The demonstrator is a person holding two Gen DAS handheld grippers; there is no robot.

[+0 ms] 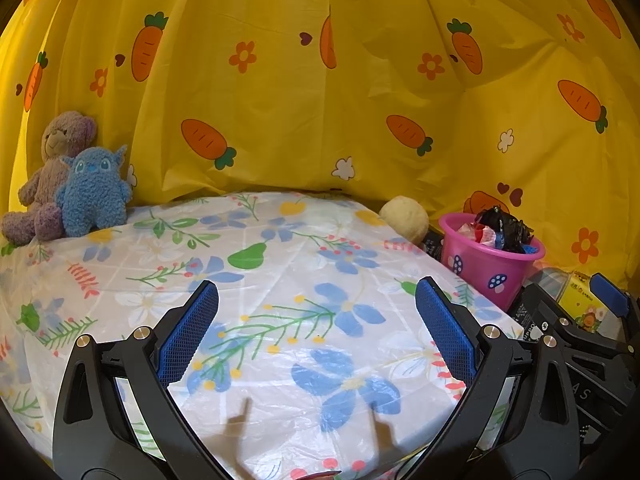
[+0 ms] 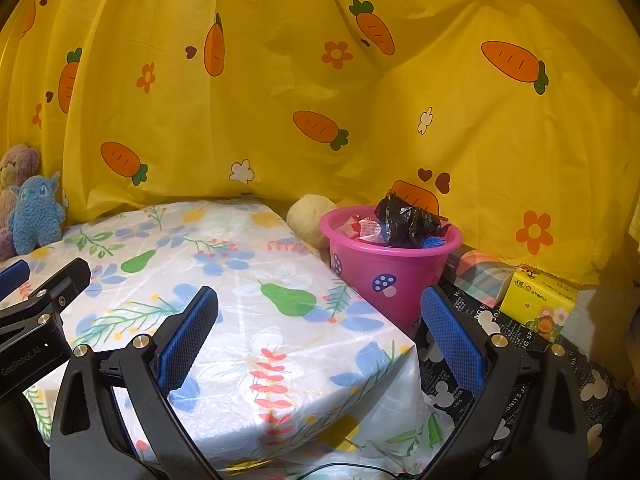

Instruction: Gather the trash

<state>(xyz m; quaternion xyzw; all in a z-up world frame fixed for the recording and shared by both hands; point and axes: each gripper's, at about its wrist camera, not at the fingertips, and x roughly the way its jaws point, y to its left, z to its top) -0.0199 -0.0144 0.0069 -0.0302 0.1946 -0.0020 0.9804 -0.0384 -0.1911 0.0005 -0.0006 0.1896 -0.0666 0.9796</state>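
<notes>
Left gripper (image 1: 316, 332): blue-padded fingers spread wide, nothing between them, hovering above the table covered in a white floral plastic cloth (image 1: 280, 280). No contact with the cloth; only its shadow falls on the near part.

Right gripper (image 2: 320, 334): also spread wide and empty, over the table's near right corner, one finger over the cloth, the other over the black printed surface (image 2: 520, 344) to the right. Touches nothing.

Trash: the pink plastic bucket with mushroom prints (image 2: 390, 264) stands just off the table's right edge, on the lower black surface. It is filled above the rim: a crumpled black plastic bag (image 2: 408, 220) on top, with white and red wrappers (image 2: 366, 226) and something blue beside it.

Other items:
- round cream plush ball (image 2: 306, 216) at the far right table corner, just left of the bucket
- yellow tissue pack (image 2: 538, 300) right of the bucket
- mauve teddy bear (image 1: 48, 172) and blue fuzzy plush toy (image 1: 94, 192) at the far left corner, touching
- yellow carrot-print curtain (image 1: 320, 80) behind everything
</notes>
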